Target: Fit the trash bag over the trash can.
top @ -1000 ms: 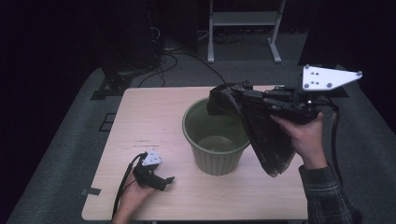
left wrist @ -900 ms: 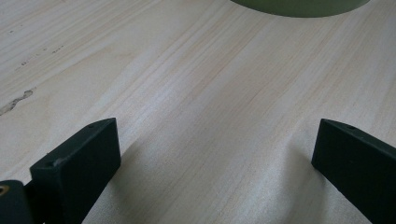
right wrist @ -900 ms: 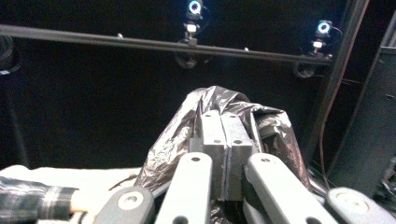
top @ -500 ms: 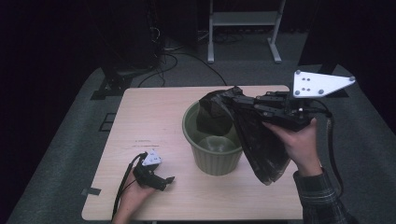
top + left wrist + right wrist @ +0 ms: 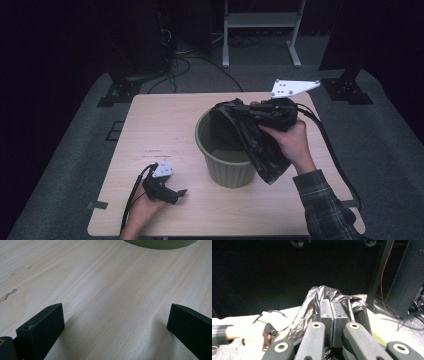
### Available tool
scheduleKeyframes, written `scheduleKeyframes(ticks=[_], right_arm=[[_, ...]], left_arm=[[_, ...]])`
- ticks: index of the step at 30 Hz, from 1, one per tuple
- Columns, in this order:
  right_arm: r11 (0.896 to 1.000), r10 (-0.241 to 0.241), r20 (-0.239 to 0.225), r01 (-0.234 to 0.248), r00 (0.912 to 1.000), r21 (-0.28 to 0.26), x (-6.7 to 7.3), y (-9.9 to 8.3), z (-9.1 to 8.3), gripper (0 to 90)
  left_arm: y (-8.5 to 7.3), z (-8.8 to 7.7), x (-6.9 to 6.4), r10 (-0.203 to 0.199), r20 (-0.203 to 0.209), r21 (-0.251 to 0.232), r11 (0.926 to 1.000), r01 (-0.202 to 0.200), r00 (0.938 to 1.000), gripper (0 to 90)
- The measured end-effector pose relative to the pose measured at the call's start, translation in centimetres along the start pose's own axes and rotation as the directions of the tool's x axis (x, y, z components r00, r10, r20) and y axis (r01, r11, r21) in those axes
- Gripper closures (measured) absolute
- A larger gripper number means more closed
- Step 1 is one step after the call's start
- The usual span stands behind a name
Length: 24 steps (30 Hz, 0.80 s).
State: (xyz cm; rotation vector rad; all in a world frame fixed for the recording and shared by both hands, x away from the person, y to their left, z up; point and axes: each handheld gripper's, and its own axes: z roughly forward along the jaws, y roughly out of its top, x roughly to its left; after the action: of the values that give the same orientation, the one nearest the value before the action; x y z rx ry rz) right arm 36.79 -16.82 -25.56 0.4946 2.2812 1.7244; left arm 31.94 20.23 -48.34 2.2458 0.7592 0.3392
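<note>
No readable text anywhere.
No letters, labels, brands or numbers can be made out in any of the three views, and nothing there carries a sign.

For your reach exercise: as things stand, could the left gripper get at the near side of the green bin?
Probably yes. The left gripper rests open on the table, and bare wood lies between it and the green bin. The black bag hangs on the bin's far right side, out of that path.
</note>
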Motion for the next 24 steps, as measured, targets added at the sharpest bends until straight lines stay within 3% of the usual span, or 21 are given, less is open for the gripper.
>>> scheduleKeyframes(ticks=[2, 7, 9, 11, 14, 24], right_arm=[[1.0, 0.009, 0.016, -0.01, 0.9998, 0.016, -0.4, -0.2, 0.6, 87.7], [0.997, 0.021, 0.093, -0.028, 0.9955, 0.069, -1.2, -0.9, 1.8, 64.0], [0.996, 0.007, 0.118, -0.017, 0.993, 0.082, -1.1, -0.8, 1.5, 60.1], [0.996, -0.018, 0.147, 0.004, 0.989, 0.09, -0.6, -0.5, 0.4, 55.7], [0.996, -0.021, 0.153, 0.009, 0.988, 0.084, -0.3, -0.4, -0.5, 53.9], [0.997, 0.033, 0.13, -0.041, 0.9909, 0.058, 1.5, -2.3, -6.1, 54.3]], left_arm=[[0.0, 0.0, 0.0, 0.001, 0.001, 0.0, 1.0, -0.001, 1.0, 0.0], [0.0, 0.0, 0.0, 0.002, 0.002, 0.0, 1.0, -0.002, 1.0, 0.0], [0.0, 0.0, 0.0, 0.002, 0.002, 0.0, 1.0, -0.002, 1.0, 0.0], [0.0, 0.0, 0.0, 0.002, 0.002, 0.0, 1.0, -0.002, 1.0, 0.0], [0.0, 0.0, 0.0, 0.002, 0.002, 0.0, 1.0, -0.002, 1.0, 0.0], [0.0, 0.0, 0.0, 0.0, 0.001, -0.002, 1.0, 0.0, 1.0, 0.0]])
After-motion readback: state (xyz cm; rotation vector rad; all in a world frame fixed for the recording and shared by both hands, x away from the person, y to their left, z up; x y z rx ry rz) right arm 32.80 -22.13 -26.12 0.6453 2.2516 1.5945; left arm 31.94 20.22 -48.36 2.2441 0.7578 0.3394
